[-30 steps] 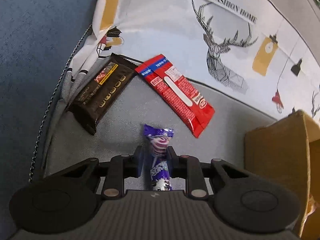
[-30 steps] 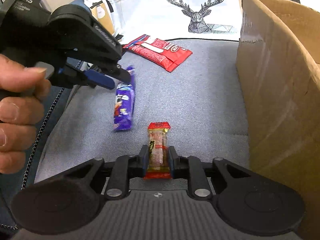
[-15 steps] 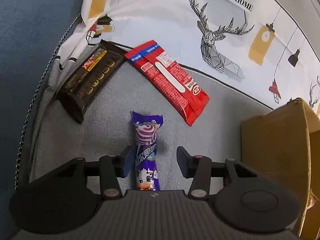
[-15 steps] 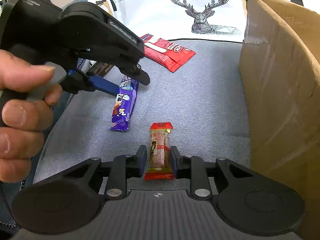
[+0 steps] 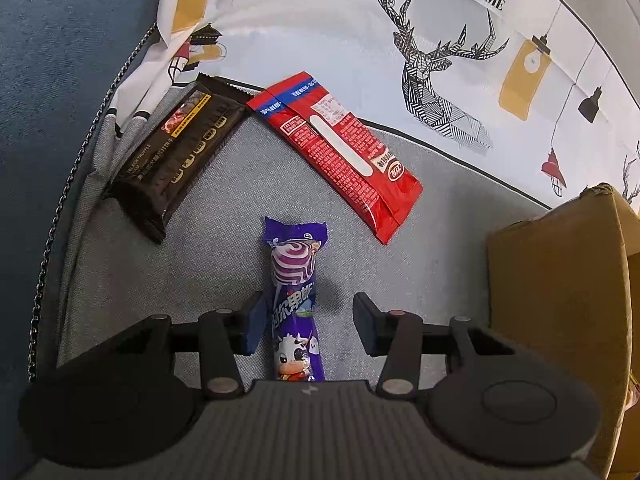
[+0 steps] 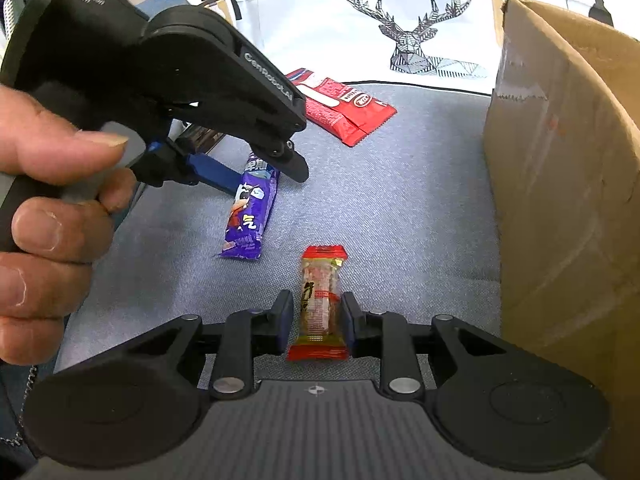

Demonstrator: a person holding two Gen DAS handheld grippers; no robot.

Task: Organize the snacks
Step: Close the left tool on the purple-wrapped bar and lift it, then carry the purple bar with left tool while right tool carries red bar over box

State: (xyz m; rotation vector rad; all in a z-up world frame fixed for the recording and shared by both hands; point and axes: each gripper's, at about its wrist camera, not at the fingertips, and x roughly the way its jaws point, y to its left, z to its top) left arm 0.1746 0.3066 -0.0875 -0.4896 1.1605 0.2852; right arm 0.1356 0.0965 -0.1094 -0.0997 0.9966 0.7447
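Left claw (image 5: 306,322) is seen with its jaws apart, having just been opening; the purple candy (image 5: 295,304) lies between them on the grey cushion (image 5: 440,240), untouched by the right pad. Beyond it lie a red packet (image 5: 340,148) and, further left, a black bar (image 5: 176,152). Right claw (image 6: 316,318) is set around a small red-ended snack (image 6: 320,300), the pads just beside it; whether they press cannot be told. A cardboard box (image 6: 560,200) stands right of both claws.
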